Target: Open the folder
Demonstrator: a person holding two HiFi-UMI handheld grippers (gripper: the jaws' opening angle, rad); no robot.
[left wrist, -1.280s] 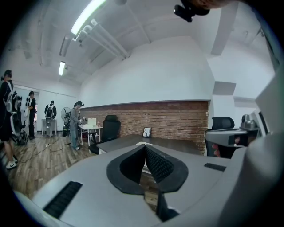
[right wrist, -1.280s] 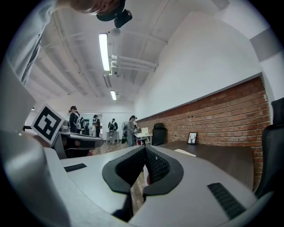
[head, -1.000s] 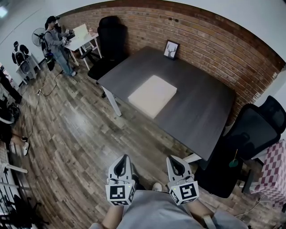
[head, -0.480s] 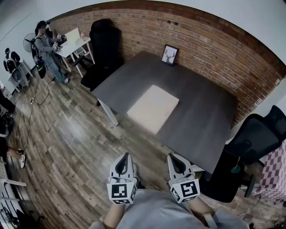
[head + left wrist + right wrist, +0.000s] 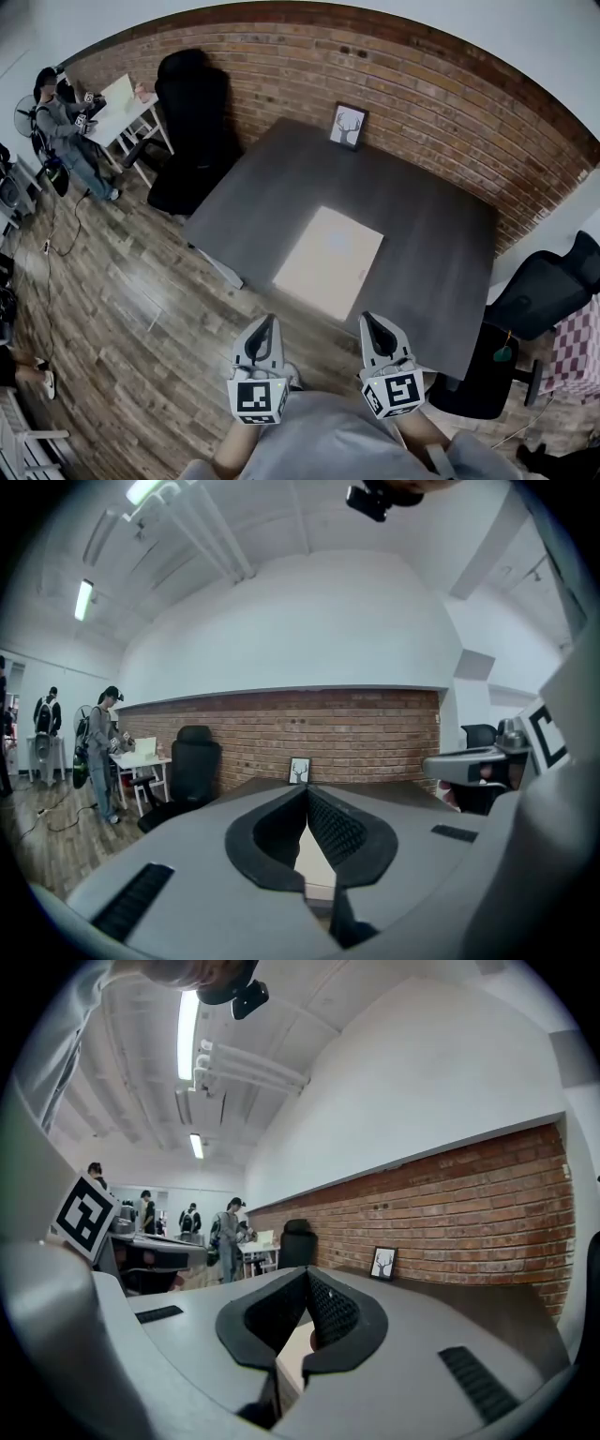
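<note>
A closed cream folder lies flat on the dark grey table, close to its near edge. Both grippers are held side by side in front of that edge, short of the folder and pointing roughly level at it. The left gripper is shut and holds nothing; in the left gripper view its pads meet, with a strip of the folder showing below them. The right gripper also looks shut and empty, its tips meeting in the right gripper view, with the folder beneath.
A framed deer picture stands at the table's far edge against the brick wall. A black office chair stands at the table's left end, another at the right. A person stands by a small white desk at far left.
The table and folder have come nearer and lower in the head view. Both grippers moved forward together to the table's near edge, jaws unchanged.
</note>
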